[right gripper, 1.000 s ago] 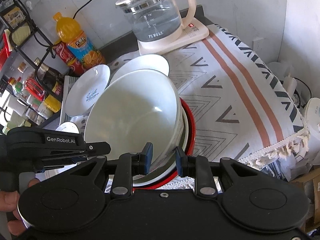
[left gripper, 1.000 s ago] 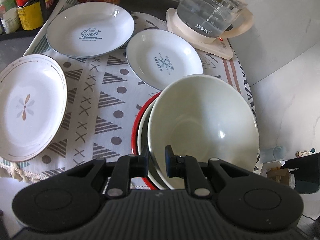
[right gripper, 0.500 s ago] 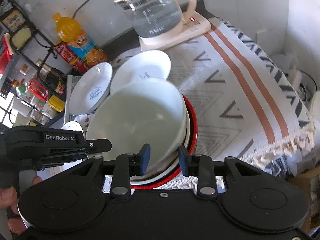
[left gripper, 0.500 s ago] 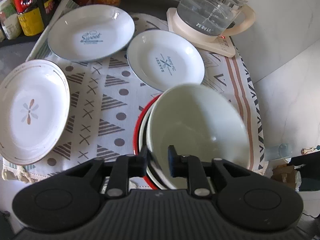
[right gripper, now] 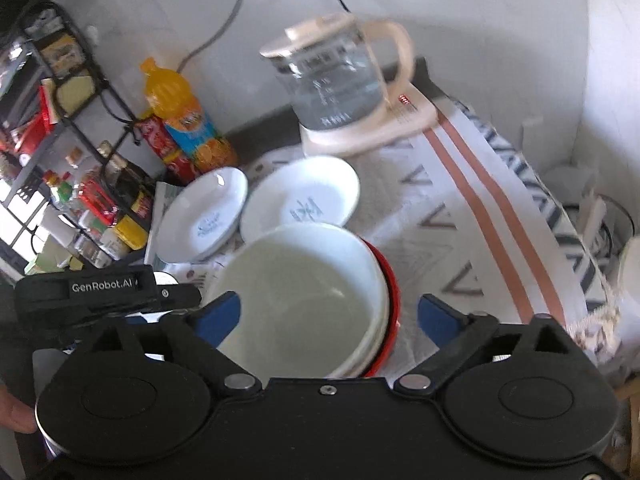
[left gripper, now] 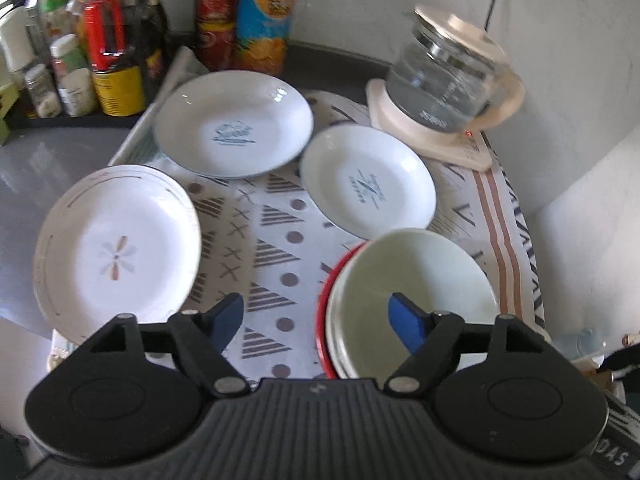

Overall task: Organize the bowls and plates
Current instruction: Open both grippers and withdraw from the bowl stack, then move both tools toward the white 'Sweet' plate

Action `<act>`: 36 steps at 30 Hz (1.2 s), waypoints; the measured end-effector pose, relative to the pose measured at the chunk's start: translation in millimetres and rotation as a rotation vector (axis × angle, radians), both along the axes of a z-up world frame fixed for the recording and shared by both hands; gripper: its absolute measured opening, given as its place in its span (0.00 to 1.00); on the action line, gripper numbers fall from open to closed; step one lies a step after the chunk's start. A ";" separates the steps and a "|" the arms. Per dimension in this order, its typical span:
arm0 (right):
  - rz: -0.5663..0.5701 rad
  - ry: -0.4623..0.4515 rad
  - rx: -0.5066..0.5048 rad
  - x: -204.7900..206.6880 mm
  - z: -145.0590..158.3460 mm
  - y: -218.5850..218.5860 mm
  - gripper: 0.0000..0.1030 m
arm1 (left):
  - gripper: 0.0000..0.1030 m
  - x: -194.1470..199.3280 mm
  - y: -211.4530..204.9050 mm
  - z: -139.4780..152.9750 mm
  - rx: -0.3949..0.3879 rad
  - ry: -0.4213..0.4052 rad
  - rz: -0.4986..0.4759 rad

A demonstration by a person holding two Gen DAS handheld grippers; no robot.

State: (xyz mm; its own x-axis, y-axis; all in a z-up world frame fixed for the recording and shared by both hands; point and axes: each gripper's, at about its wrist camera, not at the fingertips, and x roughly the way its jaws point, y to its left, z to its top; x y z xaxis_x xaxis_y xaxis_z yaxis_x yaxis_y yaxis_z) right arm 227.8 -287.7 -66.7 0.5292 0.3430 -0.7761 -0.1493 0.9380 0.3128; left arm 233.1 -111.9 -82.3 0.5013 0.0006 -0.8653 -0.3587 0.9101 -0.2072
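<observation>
A pale green bowl [left gripper: 416, 280] sits nested on top of a stack with a red-rimmed bowl [left gripper: 325, 300] at the cloth's near right; it also shows in the right wrist view [right gripper: 296, 284]. My left gripper [left gripper: 316, 316] is open and empty, its right finger over the bowl's near rim. My right gripper [right gripper: 328, 316] is open and empty, straddling the stack's near side. Three plates lie on the cloth: a "Sweet" plate [left gripper: 234, 124], a "Bakery" plate [left gripper: 368, 182] and a flower plate [left gripper: 116, 248].
A glass kettle [left gripper: 444, 84] on its cream base stands at the back right. Drink bottles [left gripper: 260, 20] and a rack of condiment jars [left gripper: 80, 60] line the back left. White walls close the right side. The patterned cloth [left gripper: 264, 248] covers the counter.
Both grippers have let go of the pale green bowl and opened wide. The bowl has settled level into the stack. Both grippers have drawn back and up a little.
</observation>
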 end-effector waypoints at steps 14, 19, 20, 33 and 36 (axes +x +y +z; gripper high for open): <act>0.211 -0.043 -0.003 2.9 12.7 62.8 1.00 | 0.77 -46.7 63.0 5.9 0.008 -0.014 0.214; 0.279 -0.037 0.000 1.9 12.1 88.7 1.00 | 0.77 -63.5 85.1 5.4 0.031 -0.005 0.280; 0.293 -0.038 0.000 1.4 11.7 93.9 1.00 | 0.77 -66.3 90.4 5.1 0.038 0.001 0.295; 0.381 -0.001 -0.006 9.2 0.4 153.3 1.00 | 0.77 -80.3 135.7 -1.8 0.032 0.026 0.328; 0.385 0.008 -0.014 13.8 -2.1 167.4 1.00 | 0.77 -73.8 148.1 -6.1 0.026 0.032 0.307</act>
State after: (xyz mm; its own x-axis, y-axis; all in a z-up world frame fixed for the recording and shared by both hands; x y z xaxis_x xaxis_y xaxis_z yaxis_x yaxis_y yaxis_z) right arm 241.6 -120.3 -68.8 0.3577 0.5049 -0.7855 -0.4893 0.8178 0.3029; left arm 159.3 36.2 -88.4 0.4468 0.1703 -0.8783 -0.6238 0.7630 -0.1694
